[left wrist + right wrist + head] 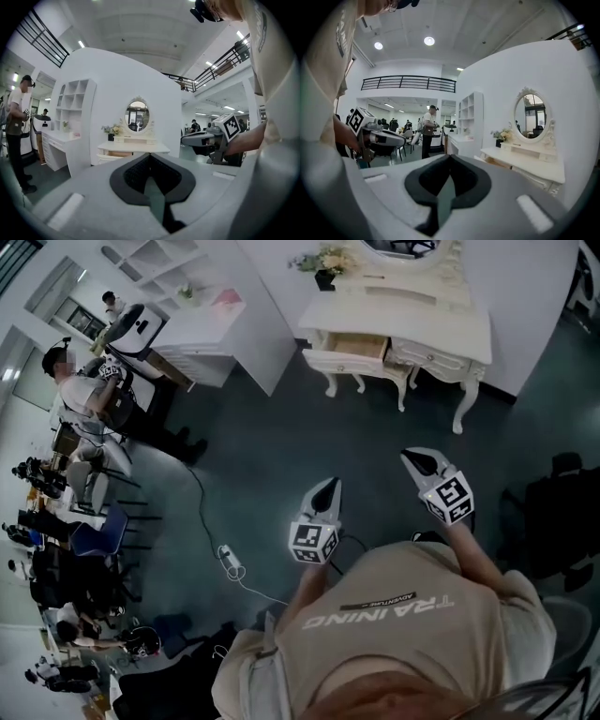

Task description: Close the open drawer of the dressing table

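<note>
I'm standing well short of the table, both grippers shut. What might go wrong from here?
1. The power strip lies on the floor at your left; a stray step may catch it.
2. The open drawer sits below the vase; a hard shove might topple it.
3. A push from the left gripper at one corner might skew the drawer.

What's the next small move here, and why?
Probably step forward toward the dressing table, leading with the left gripper. The open drawer still stands pulled out. Both the left and the right gripper hang well short of it, across bare floor, with jaws together and holding nothing.
</note>
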{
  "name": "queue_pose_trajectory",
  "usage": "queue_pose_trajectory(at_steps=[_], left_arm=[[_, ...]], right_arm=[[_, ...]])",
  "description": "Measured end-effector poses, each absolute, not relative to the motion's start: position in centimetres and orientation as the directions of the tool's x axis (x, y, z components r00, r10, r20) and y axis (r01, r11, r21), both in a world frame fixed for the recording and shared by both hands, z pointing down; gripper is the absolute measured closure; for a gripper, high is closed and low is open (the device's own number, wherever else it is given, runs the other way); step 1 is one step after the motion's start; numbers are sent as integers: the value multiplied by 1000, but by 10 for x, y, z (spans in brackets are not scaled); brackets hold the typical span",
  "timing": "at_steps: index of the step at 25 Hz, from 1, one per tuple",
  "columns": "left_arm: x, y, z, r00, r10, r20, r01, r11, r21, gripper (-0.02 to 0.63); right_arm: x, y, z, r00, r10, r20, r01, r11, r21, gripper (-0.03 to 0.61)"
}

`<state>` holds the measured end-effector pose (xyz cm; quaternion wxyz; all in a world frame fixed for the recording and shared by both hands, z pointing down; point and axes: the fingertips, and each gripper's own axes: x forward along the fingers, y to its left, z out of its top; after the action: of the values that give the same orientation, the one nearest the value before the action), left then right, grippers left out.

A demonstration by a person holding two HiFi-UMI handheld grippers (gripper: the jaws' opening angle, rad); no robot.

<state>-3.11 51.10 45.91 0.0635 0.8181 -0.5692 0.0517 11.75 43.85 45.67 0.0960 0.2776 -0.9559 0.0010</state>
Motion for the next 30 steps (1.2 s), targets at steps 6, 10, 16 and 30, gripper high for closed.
queue_pose_trajectory(at_steps=[6,10,16,30], left_arm=[[-47,500,495,369,-903,218,-929,-350,121,607],[-56,459,509,362,-903,232,-931,-338,138,607],[-57,369,501,354,-904,239,-935,-334,122,607],[-51,221,518,293,-909,297,-953,-254,162,607]], right_arm=[[100,428,491,-822,-512,249,-540,840,-58,574],[91,385,506,-828,-493,269,-525,849,-59,574],[82,295,522,-859,-439,263,-478,873,-103,574],[69,139,567,-906,-340,253,-390,902,-183,574]])
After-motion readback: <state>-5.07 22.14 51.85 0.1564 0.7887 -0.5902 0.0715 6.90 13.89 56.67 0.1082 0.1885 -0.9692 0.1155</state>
